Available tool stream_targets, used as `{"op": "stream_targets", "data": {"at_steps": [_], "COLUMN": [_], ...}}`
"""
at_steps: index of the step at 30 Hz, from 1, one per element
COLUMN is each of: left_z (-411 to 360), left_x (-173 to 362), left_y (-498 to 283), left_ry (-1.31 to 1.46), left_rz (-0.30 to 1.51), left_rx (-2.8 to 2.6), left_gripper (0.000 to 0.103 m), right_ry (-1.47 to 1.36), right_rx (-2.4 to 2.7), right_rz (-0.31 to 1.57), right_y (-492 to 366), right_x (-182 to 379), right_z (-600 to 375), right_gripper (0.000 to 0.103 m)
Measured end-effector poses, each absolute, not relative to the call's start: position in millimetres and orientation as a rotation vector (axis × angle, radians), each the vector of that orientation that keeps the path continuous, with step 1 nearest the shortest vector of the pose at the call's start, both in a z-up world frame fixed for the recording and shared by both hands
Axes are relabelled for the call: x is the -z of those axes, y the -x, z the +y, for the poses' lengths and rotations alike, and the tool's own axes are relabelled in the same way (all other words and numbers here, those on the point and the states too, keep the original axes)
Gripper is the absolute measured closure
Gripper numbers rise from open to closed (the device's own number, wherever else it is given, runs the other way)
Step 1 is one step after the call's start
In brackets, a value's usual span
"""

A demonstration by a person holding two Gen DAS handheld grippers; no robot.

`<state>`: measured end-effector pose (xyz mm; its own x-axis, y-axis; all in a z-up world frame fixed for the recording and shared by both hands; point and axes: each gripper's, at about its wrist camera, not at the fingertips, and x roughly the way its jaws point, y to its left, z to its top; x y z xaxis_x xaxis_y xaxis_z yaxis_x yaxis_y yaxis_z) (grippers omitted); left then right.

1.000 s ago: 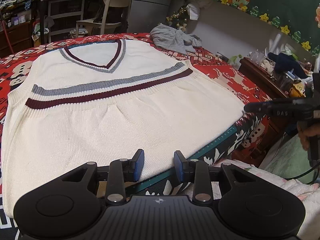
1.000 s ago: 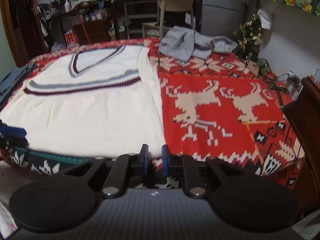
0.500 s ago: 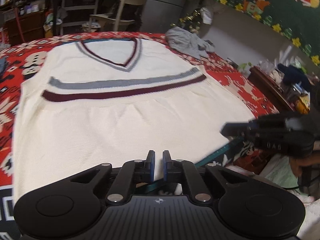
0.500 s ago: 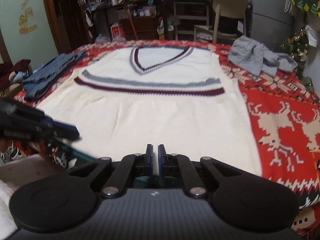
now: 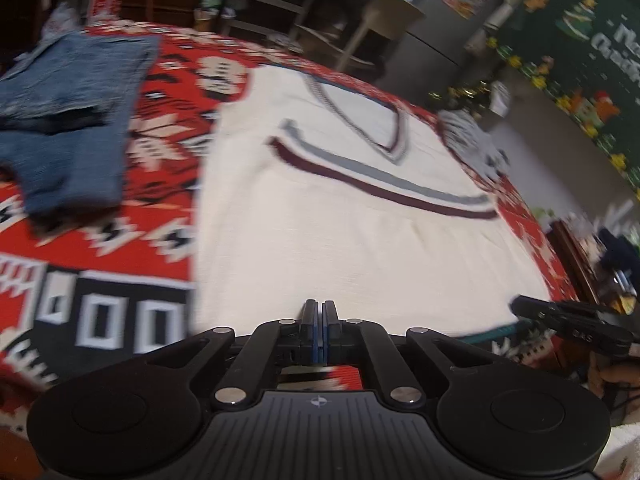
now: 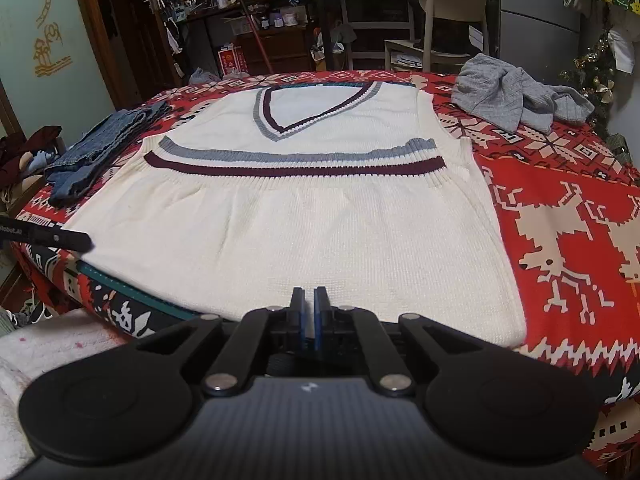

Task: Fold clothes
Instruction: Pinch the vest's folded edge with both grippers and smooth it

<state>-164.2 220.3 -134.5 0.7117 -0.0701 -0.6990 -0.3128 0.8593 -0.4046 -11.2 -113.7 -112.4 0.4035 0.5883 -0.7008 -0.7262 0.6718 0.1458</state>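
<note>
Cream knit fills both of my views, but the left camera has swung since half a second ago: folded blue denim [image 5: 68,120] that was out of sight now lies at its left, and that picture is smeared with motion. A second ago the left gripper [image 5: 319,330] stood open; now its fingers are pressed together. The right gripper [image 6: 308,316], already nearly closed then, shows only a thin slit between its pads.

The vest [image 6: 296,216] lies flat and face up on the red patterned blanket [image 6: 560,216], V-neck at the far side, a grey stripe and a maroon stripe across the chest, its hem along the near edge of the bed. A crumpled grey garment [image 6: 516,96] sits apart at the far right.

Both grippers sit at the hem. I cannot tell whether either has pinched any fabric.
</note>
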Motion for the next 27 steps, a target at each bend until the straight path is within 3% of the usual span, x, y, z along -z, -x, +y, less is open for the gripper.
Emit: {"op": "stream_targets", "data": {"at_steps": [14, 18, 21, 24, 27], "left_z": [241, 232, 229, 228, 229], "left_x": [127, 117, 119, 122, 126], "left_y": [198, 199, 193, 188, 184], "left_ry": [0.508, 0.432, 0.375, 0.341, 0.346], "left_rz": [0.762, 0.745, 0.760, 0.770, 0.781], "left_rx": [-0.255, -0.270, -0.272, -0.280, -0.282], "left_gripper": [0.101, 0.091, 0.070, 0.071, 0.071], "right_ry": [0.175, 0.163, 0.171, 0.174, 0.169], "right_rx": [-0.826, -0.761, -0.680, -0.610, -0.601], "right_rz": [0.819, 0.785, 0.778, 0.786, 0.793], "right_y": [8, 2, -9, -18, -20], "right_x": [108, 95, 91, 94, 96], "right_z": [-116, -136, -158, -177, -181], "right_gripper": [0.098, 0.092, 0.082, 0.082, 0.075]}}
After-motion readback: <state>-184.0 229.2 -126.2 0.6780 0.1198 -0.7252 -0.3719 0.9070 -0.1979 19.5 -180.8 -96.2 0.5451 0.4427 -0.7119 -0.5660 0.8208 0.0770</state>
